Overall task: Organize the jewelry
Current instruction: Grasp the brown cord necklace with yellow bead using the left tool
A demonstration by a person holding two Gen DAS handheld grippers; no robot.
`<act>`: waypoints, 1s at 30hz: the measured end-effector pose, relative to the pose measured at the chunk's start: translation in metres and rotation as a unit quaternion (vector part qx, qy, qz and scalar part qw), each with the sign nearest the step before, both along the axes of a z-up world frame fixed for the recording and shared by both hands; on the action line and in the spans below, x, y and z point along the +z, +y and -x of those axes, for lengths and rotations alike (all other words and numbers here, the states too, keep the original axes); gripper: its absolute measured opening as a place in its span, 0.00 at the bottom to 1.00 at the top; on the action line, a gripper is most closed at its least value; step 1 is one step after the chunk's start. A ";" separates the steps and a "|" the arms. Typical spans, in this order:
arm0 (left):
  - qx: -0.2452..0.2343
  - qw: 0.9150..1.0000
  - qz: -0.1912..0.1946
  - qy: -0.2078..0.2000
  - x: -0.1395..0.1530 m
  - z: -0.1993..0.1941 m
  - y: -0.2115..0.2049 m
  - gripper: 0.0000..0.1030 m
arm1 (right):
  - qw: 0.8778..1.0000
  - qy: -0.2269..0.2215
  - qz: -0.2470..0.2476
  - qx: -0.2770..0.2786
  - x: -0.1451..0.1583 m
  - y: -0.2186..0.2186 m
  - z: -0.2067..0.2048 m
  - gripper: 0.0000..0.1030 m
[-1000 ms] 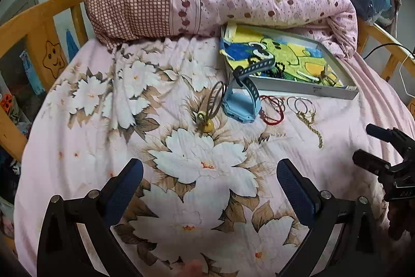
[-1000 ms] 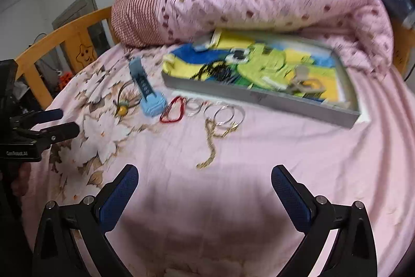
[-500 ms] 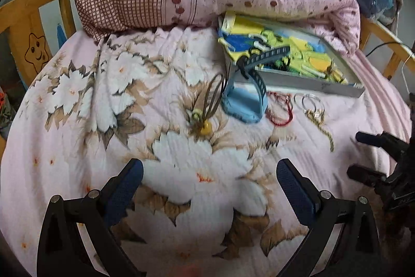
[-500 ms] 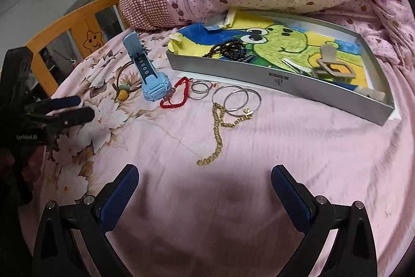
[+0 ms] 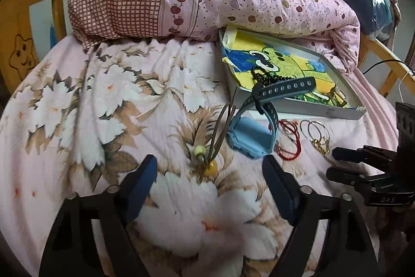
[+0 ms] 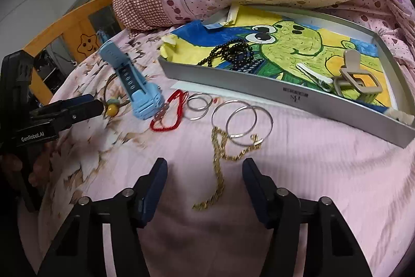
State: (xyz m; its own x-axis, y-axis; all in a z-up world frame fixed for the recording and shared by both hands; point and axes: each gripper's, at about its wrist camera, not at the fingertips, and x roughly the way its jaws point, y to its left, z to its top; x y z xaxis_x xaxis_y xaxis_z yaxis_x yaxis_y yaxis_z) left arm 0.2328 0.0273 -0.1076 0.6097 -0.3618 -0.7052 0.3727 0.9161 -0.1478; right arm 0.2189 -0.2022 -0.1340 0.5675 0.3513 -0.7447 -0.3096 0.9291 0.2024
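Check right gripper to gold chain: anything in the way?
Nothing visible. The right gripper is open and the gold chain runs up between its fingers over bare pink sheet. The silver hoops overlap only the chain's far end, towards the tray.

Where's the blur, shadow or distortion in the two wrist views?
Left wrist: sharp centre, fisheye bends the tray rim, dark vignette corners. Right wrist: motion smear on the floral sheet at left; gold chain sharp; soft shadow under the right gripper.
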 end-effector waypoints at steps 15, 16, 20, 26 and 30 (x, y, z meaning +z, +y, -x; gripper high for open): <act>-0.032 0.998 0.037 0.035 0.000 -0.017 -0.003 0.10 | 1.000 0.011 -0.010 -0.002 -0.005 0.011 -0.013 0.32; -0.034 0.998 0.034 0.035 0.000 -0.016 -0.005 0.09 | 1.000 0.013 -0.014 0.001 -0.005 0.012 -0.012 0.32; -0.050 0.997 0.028 0.046 0.000 -0.010 -0.017 0.01 | 1.000 0.018 -0.016 0.008 -0.005 0.015 -0.006 0.29; -0.063 0.995 0.016 0.074 -0.009 -0.001 -0.028 0.01 | 0.999 0.029 -0.029 0.004 -0.007 0.014 -0.004 0.18; -0.072 0.994 0.015 0.082 -0.011 0.004 -0.033 0.01 | 0.999 0.032 -0.035 0.006 -0.007 0.014 0.000 0.13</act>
